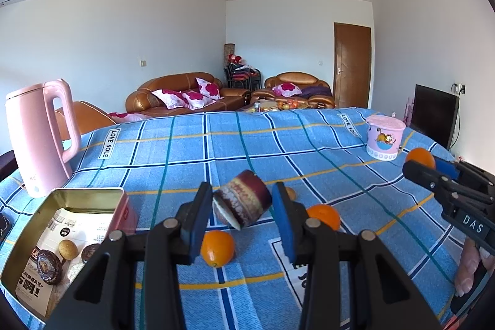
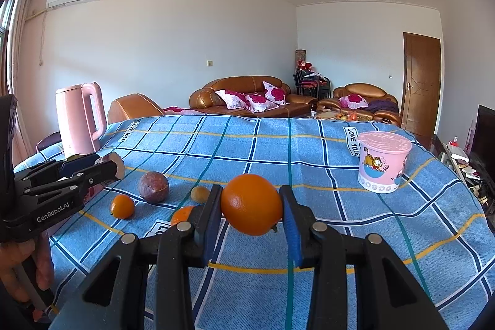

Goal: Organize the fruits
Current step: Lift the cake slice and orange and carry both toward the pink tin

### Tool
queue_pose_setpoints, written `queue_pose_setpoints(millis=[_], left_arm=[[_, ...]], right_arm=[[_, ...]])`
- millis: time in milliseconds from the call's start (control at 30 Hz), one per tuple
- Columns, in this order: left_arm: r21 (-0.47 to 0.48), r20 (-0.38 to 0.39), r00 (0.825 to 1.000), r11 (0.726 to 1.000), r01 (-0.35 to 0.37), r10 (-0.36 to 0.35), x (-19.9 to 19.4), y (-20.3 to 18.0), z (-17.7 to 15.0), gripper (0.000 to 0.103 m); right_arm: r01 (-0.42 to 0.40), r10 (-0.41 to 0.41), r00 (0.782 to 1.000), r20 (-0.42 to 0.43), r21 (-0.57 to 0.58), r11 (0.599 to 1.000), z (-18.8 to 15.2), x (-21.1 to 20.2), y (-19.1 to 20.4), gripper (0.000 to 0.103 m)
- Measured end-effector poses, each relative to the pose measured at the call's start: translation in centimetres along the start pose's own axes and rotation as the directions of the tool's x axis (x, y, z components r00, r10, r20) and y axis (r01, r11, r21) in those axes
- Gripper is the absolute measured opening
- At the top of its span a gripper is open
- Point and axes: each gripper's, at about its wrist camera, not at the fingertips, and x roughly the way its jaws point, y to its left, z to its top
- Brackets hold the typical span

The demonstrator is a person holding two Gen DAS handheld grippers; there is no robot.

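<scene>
My left gripper [image 1: 243,206] is shut on a dark red cut fruit [image 1: 244,201], pale cut face toward me, held above the blue checked tablecloth [image 1: 191,150]. Two oranges [image 1: 217,248] [image 1: 324,215] lie on the cloth below it. My right gripper [image 2: 252,207] is shut on an orange [image 2: 251,204] and holds it above the cloth. In the right wrist view a whole dark red fruit [image 2: 153,187], a small brown fruit [image 2: 200,194] and two oranges [image 2: 122,206] [image 2: 182,214] lie on the cloth. The left gripper [image 2: 102,166] shows at the left there.
An open tin [image 1: 92,194] with packets and round snacks sits at the front left. A pink kettle [image 1: 40,138] stands at the back left. A pink cartoon tub [image 2: 383,161] stands at the right. Sofas and a door are beyond the table.
</scene>
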Motion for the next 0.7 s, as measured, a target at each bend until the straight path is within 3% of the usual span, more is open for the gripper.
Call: queue_pose_setpoints(millis=[467, 700], left_arm=[[0.007, 0.027, 1.0, 1.0, 0.002, -0.002, -1.4, -0.2, 0.1, 0.041], [-0.011, 0.028, 0.999, 1.0, -0.019, 0.019, -2.7, 1.5, 0.5, 0.041]], right_arm=[[0.006, -0.005, 1.0, 0.017, -0.015, 1.0, -0.1, -0.4, 0.4, 0.039], [-0.07, 0.07, 0.997, 0.007, -0.021, 0.997, 0.8, -0.6, 2.7, 0.039]])
